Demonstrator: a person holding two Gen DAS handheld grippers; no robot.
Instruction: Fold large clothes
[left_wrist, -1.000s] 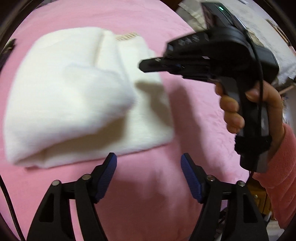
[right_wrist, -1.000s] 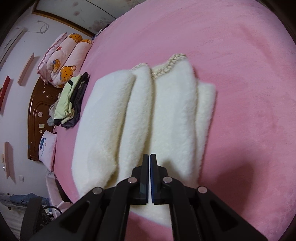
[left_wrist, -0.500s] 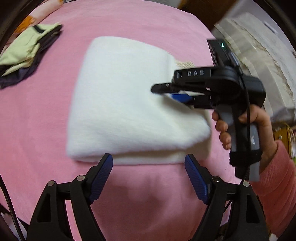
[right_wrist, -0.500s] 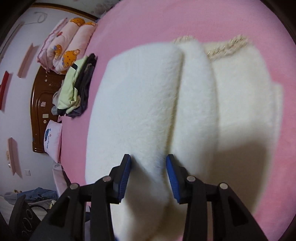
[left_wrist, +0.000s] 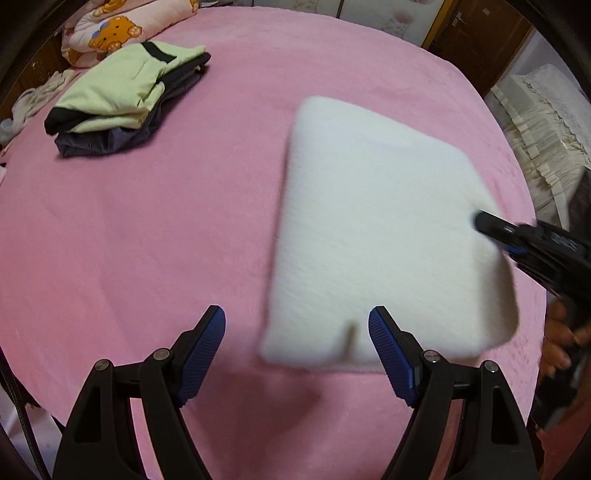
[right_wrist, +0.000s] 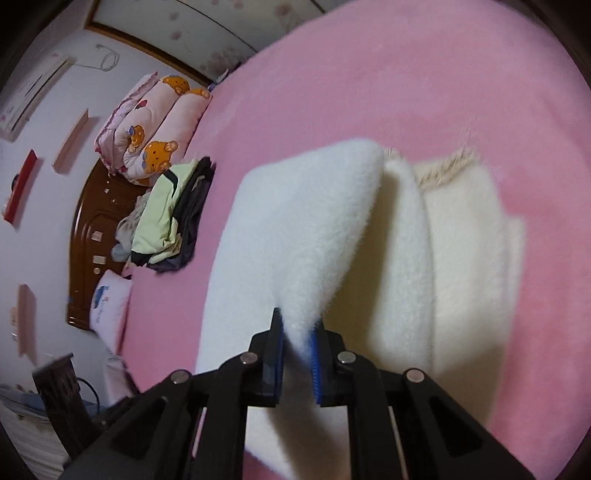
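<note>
The right gripper (right_wrist: 297, 334) is closing on the fluffy white folded garment (left_wrist: 376, 229), now lifted for another fold; the left gripper (left_wrist: 297, 350) hangs wide and empty.

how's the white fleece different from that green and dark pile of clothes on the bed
The white fleece garment is one thick, fluffy, plain cream piece; the clothes pile stacks thin, smooth green, black and grey fabrics. The fleece lies mid-bed with a fold pinched in the closing right gripper; the pile sits untouched nearer the bear-print quilt. The fleece looks larger. Both rest folded on the pink bedspread.
</note>
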